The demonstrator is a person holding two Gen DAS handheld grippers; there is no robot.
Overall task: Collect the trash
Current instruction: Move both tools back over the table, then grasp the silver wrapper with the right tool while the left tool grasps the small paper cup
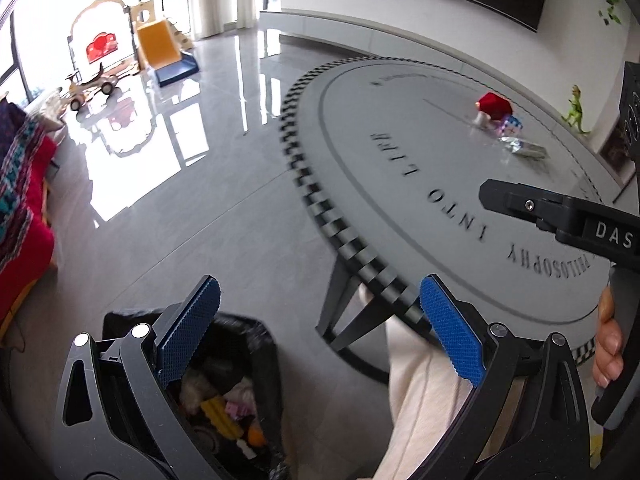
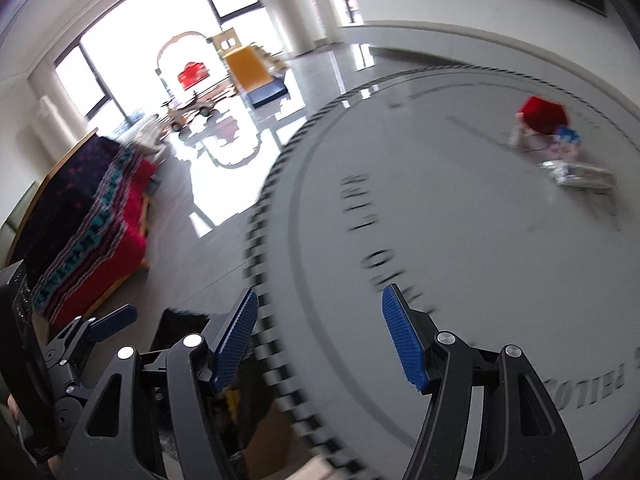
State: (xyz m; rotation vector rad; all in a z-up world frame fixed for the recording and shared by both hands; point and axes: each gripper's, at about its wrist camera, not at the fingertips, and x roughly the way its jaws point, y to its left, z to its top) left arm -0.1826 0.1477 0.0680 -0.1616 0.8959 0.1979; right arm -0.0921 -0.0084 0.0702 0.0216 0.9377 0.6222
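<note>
A black trash bag (image 1: 240,380) with several scraps inside sits on the floor below the round grey table (image 1: 420,152). My left gripper (image 1: 320,332) hangs open and empty above the bag's rim and the table edge. My right gripper (image 2: 320,344) is open too, nothing between its blue pads (image 2: 404,340), over the table's near edge (image 2: 272,320). Far across the table lies a small heap of trash: a red piece (image 1: 494,105), a blue-and-white scrap (image 1: 512,124) and a crinkled clear wrapper (image 1: 528,150). The same heap (image 2: 560,140) shows blurred in the right wrist view.
A person's light trouser leg (image 1: 420,392) and a hand (image 1: 608,344) on the right gripper's handle are close. A green toy dinosaur (image 1: 576,110) stands beyond the table. A sofa with a red patterned throw (image 2: 88,216) is left; toys and a slide (image 1: 160,46) stand by the windows.
</note>
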